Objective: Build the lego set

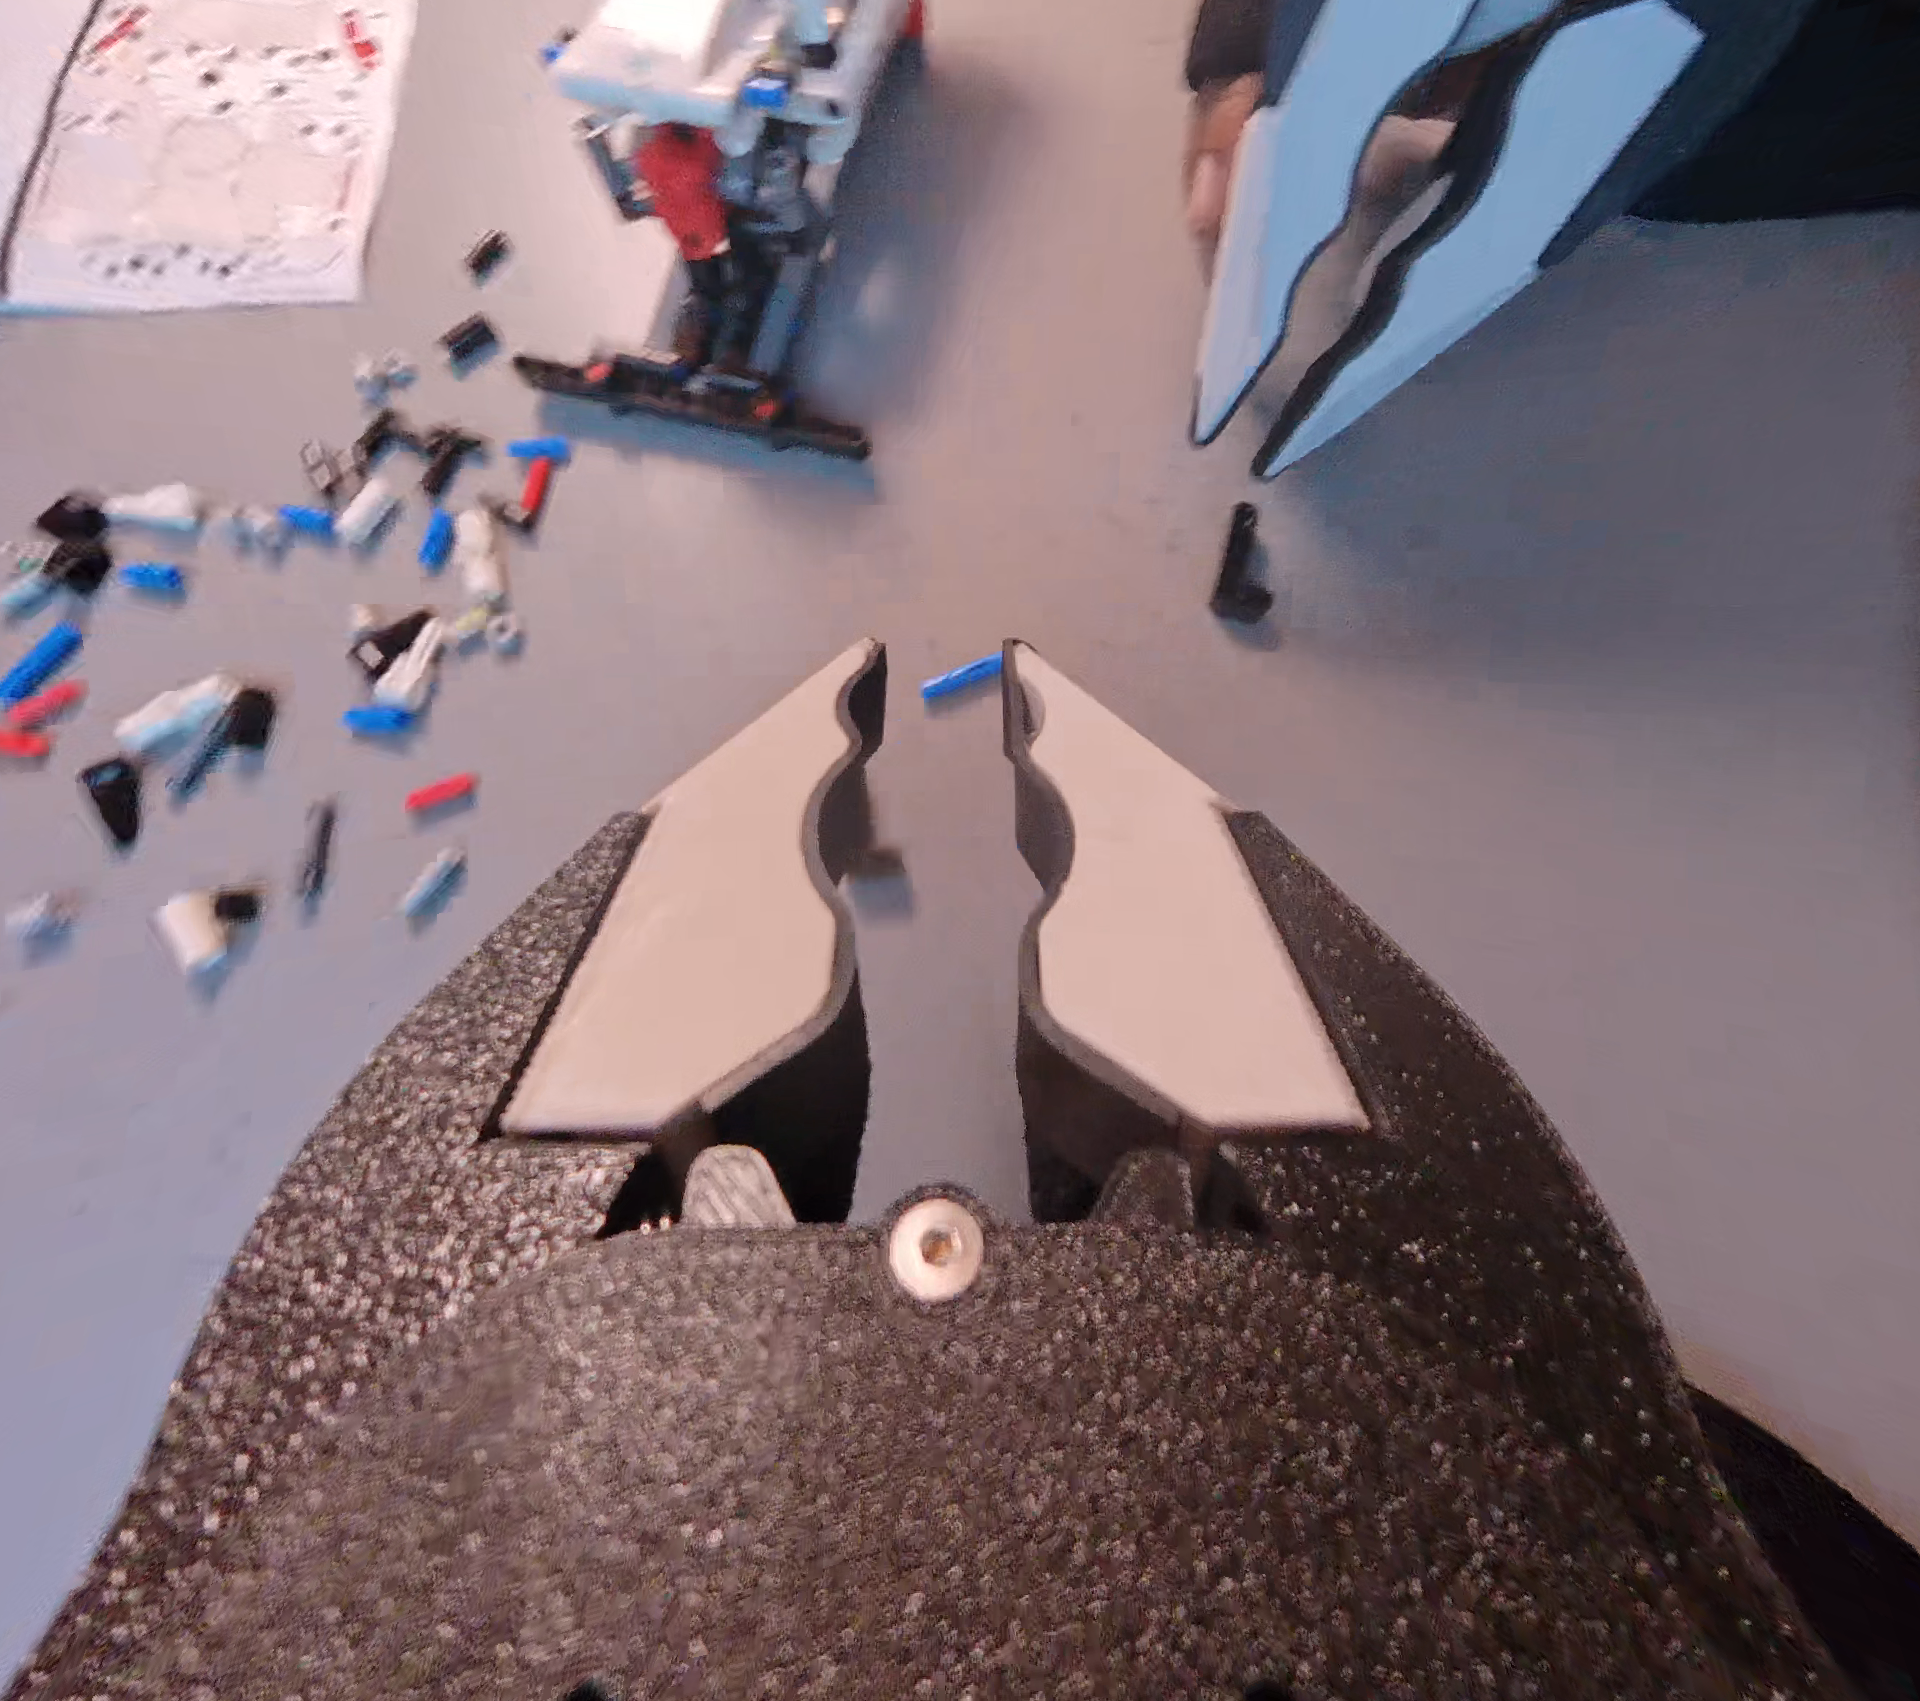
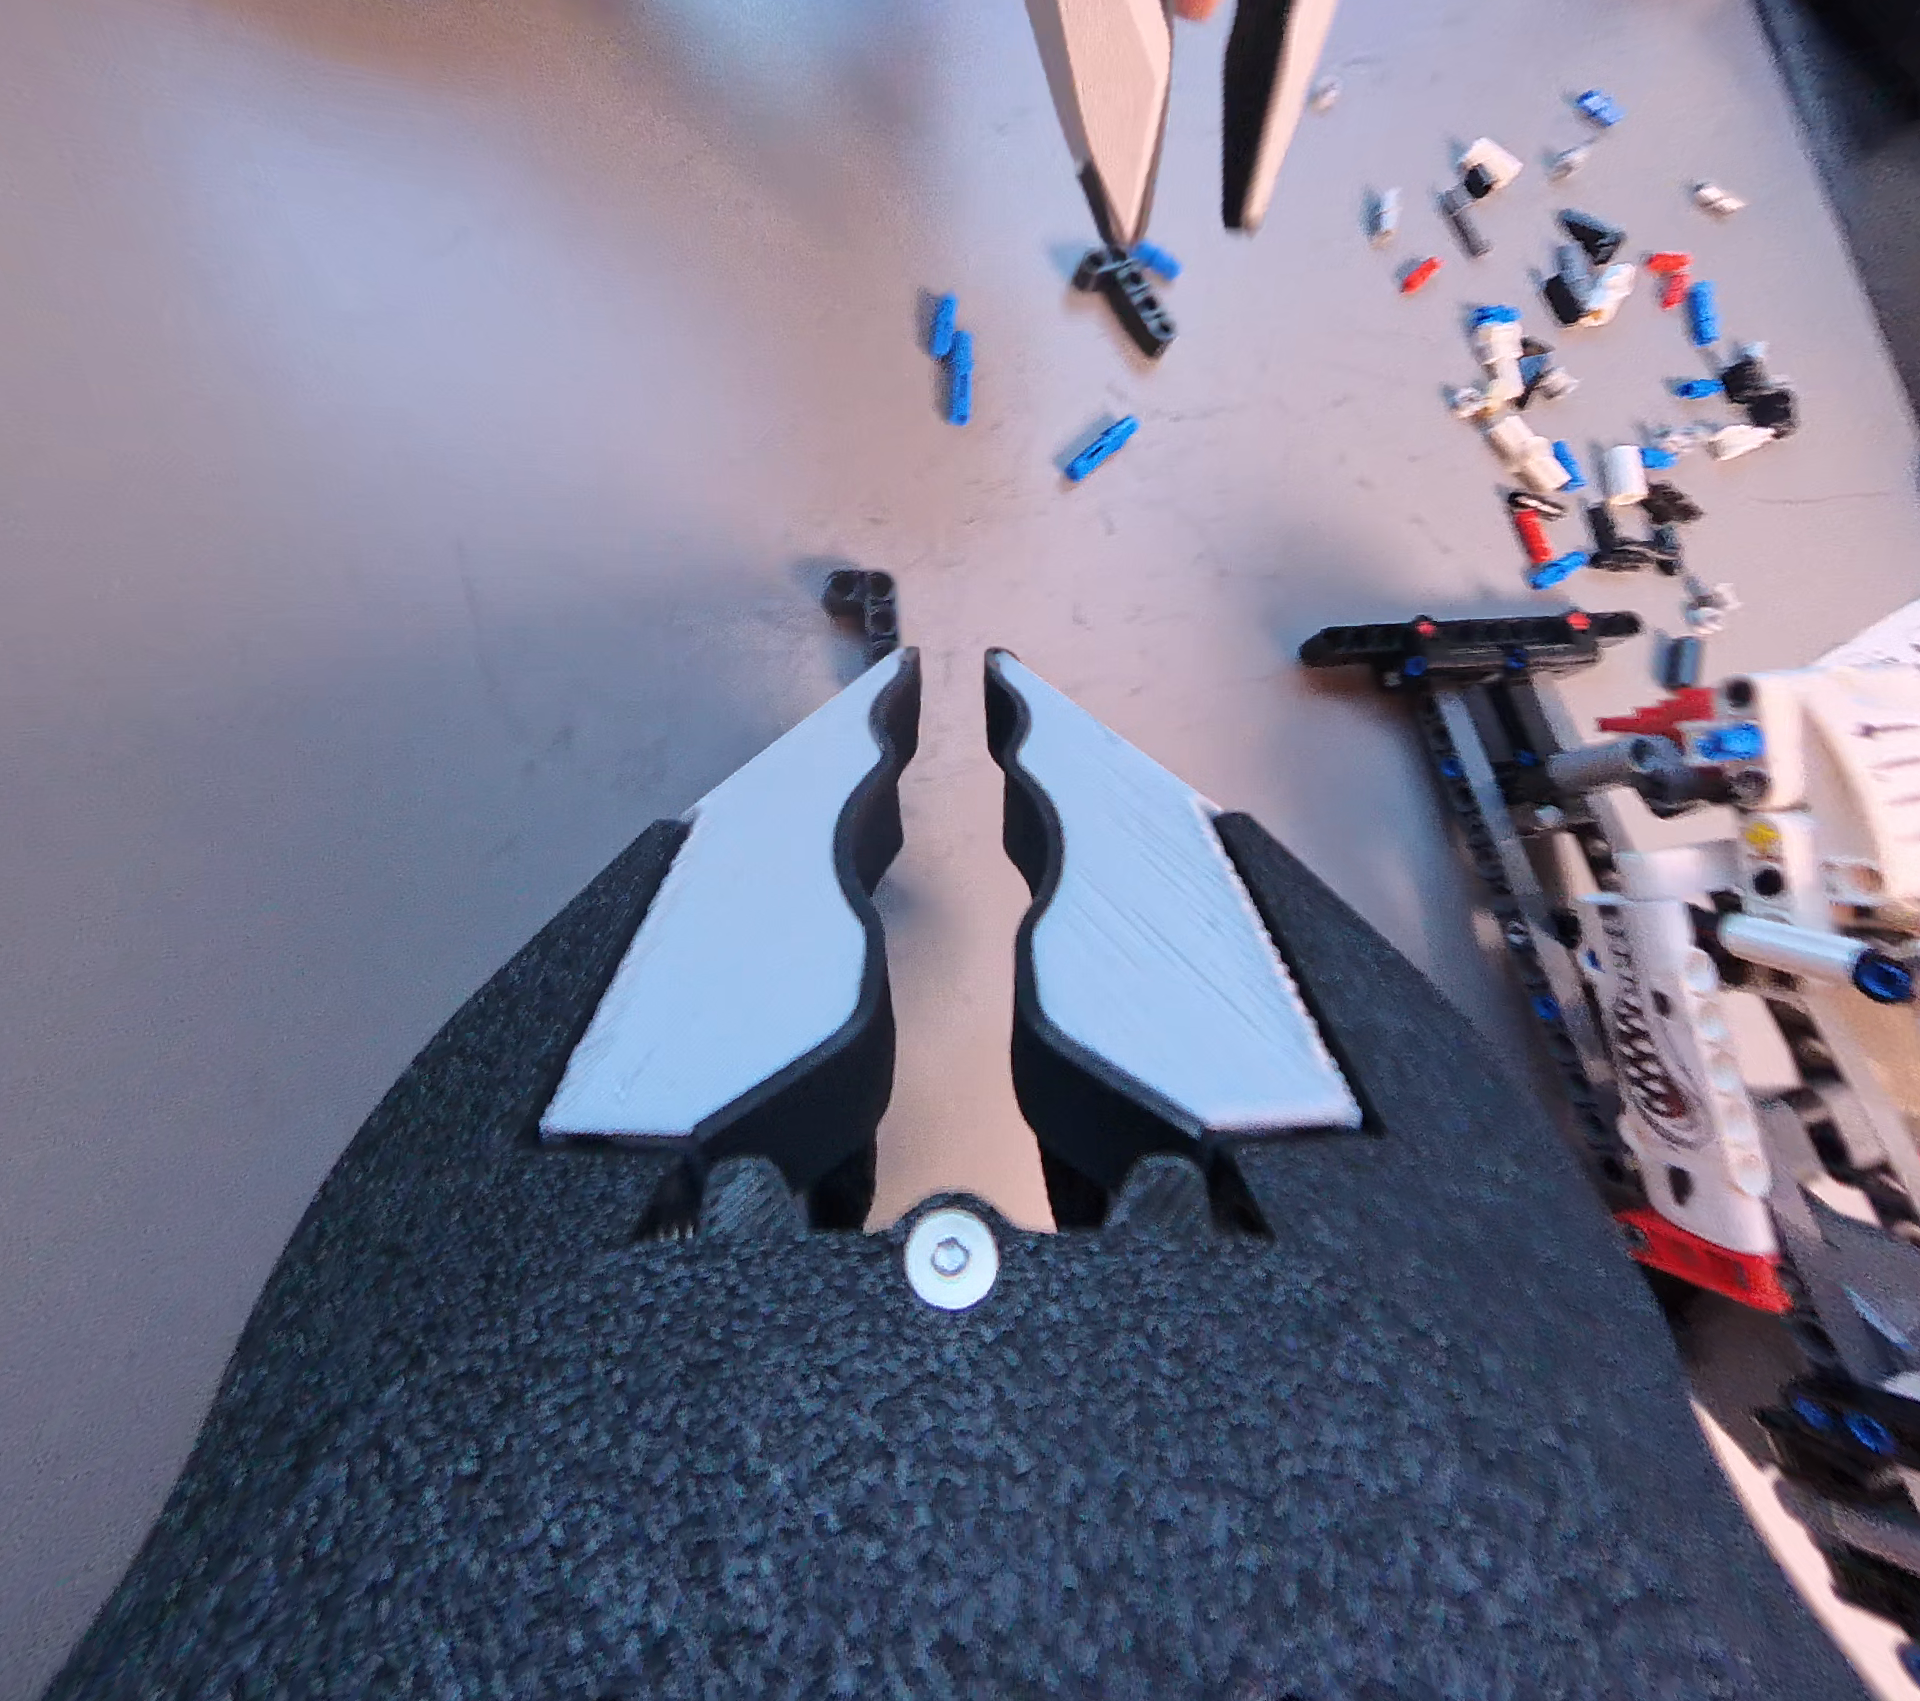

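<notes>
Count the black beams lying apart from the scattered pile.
2. One black beam lies at the tip of the left hand-held gripper, beside a blue pin; the other beam sits by the tip of the right hand-held gripper. Others may hide underneath.

Both grippers share one build. The left gripper (image 1: 943, 649) has a black, grainy, speckled body that widens toward six o'clock, with a silver hex-socket screw (image 1: 936, 1250) set on its midline. Two pale grey finger plates (image 1: 717, 913) taper toward twelve o'clock, each edged in black with a wavy inner contour — bulges and hollows facing each other. The right gripper (image 2: 952, 652) matches it: textured black shell, a silver screw (image 2: 951, 1256) at centre, and whiter finger plates (image 2: 1153, 934) showing fine diagonal print lines.
</notes>
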{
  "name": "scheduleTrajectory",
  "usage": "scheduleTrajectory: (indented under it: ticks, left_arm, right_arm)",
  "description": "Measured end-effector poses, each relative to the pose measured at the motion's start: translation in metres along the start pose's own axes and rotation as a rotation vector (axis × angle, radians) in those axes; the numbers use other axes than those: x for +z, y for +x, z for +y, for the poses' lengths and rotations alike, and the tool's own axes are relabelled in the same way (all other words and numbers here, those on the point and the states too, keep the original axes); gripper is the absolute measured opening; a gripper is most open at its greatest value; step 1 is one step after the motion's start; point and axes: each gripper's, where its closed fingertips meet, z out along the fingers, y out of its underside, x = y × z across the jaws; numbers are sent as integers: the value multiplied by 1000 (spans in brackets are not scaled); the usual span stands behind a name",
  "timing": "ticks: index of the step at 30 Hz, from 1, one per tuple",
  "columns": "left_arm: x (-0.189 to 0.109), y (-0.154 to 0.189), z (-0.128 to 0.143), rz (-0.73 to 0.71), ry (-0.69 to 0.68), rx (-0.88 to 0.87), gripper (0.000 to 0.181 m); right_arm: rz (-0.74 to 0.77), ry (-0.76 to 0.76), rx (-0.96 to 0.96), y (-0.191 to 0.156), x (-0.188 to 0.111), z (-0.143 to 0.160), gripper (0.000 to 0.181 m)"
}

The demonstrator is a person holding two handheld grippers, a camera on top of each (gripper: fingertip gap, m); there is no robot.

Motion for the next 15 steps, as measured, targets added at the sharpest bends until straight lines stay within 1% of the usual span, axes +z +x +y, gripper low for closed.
scheduleTrajectory:
  ticks: [2, 3, 5, 7, 9, 12, 15]
  left_arm:
    - [-15, -14, 16, -38, -25, -52, 22]
    - [-19, -14, 24, -32, -37, -62, 21]
    - [-17, -3, 38, 15, -60, -68, 19]
    - [-8, 8, 48, 42, -80, -53, 17]
    - [4, 18, 51, 69, -101, -39, 16]
    - [18, 29, 45, 99, -115, -14, 16]
    - [26, 30, 48, 96, -167, 18, 15]
  right_arm:
    - [35, 39, 24, 9, -6, -5, 12]
    - [52, 52, 31, 13, -8, -6, 12]
    - [83, 66, 32, 19, -11, -6, 11]
    - [100, 66, 30, 23, -12, -4, 11]
    - [102, 69, 33, 23, -11, -4, 11]
    - [98, 60, 29, 22, -8, -2, 11]
    - [103, 50, 13, 21, -8, 0, 11]
